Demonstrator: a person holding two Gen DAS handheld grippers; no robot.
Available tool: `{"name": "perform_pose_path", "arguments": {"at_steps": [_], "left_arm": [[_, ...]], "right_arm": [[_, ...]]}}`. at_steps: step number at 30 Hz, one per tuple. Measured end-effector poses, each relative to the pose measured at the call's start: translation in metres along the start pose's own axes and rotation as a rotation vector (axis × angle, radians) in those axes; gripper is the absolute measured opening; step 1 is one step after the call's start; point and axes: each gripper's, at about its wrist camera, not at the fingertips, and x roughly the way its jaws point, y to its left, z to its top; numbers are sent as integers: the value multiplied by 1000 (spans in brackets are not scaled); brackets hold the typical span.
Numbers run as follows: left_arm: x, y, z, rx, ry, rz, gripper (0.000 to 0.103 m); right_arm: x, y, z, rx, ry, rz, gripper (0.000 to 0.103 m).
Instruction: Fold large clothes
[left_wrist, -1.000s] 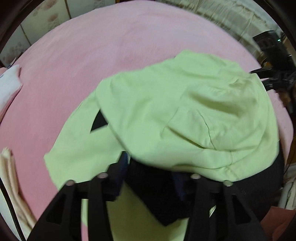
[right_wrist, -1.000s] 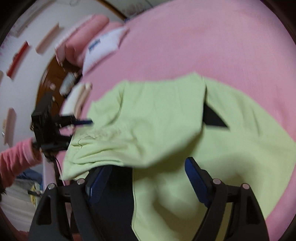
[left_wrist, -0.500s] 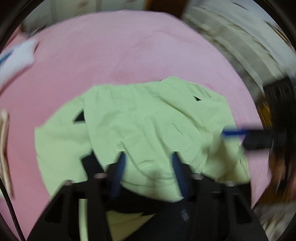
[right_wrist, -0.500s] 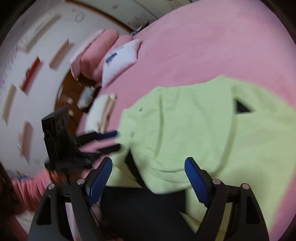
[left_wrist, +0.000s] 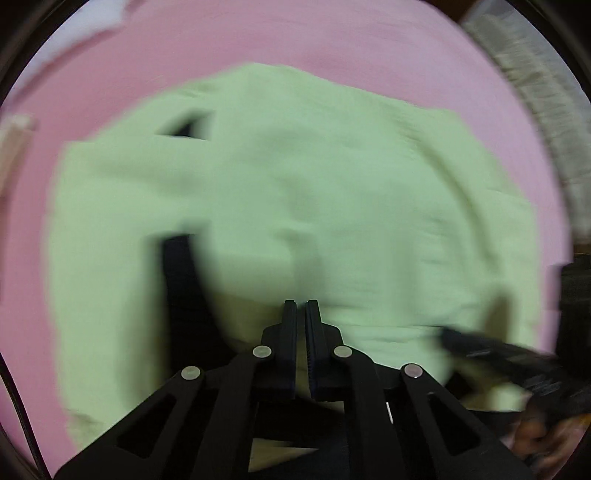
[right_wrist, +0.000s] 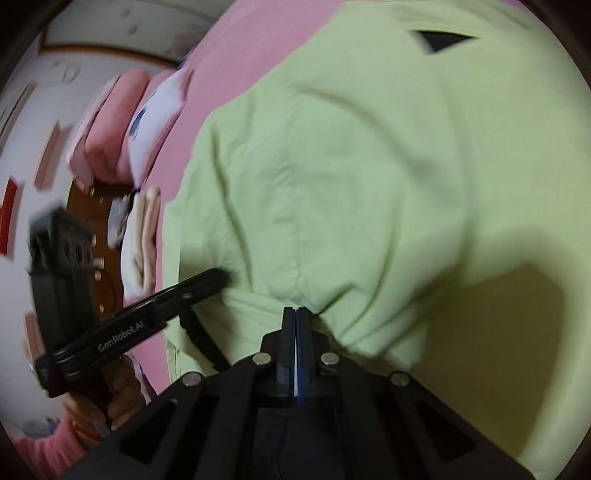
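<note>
Pinching the near hem of the green shirt (left_wrist: 314, 192) spread on the pink bed (left_wrist: 258, 40), left hand-held gripper (left_wrist: 301, 306) then right hand-held gripper (right_wrist: 295, 312) have just closed on cloth, so the fold can likely start.

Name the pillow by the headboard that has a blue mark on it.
The white pillow, lying against the plain pink pillow; only the white one carries a blue mark.
</note>
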Motion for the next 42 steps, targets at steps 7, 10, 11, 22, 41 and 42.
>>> {"name": "perform_pose_path", "arguments": {"at_steps": [7, 10, 11, 22, 41, 42], "left_arm": [[-35, 28, 24, -39, -115, -152, 9], [-25, 13, 51, -39, -138, -182, 10], [-18, 8, 61, -52, -143, -187, 10], [41, 7, 110, -145, -252, -196, 2], [-33, 38, 58, -71, -338, 32, 26], [-38, 41, 49, -73, -327, 32, 34]], "right_arm": [[-50, 19, 36, -80, -148, -25, 1], [-38, 36, 68, -113, -209, 66, 1], [-25, 40, 85, -95, -232, 107, 1], [49, 39, 157, -139, -269, -62, 0], [-49, 8, 111, -79, -452, -639, 4], [-53, 9, 100, -75, -446, -646, 4]]}}
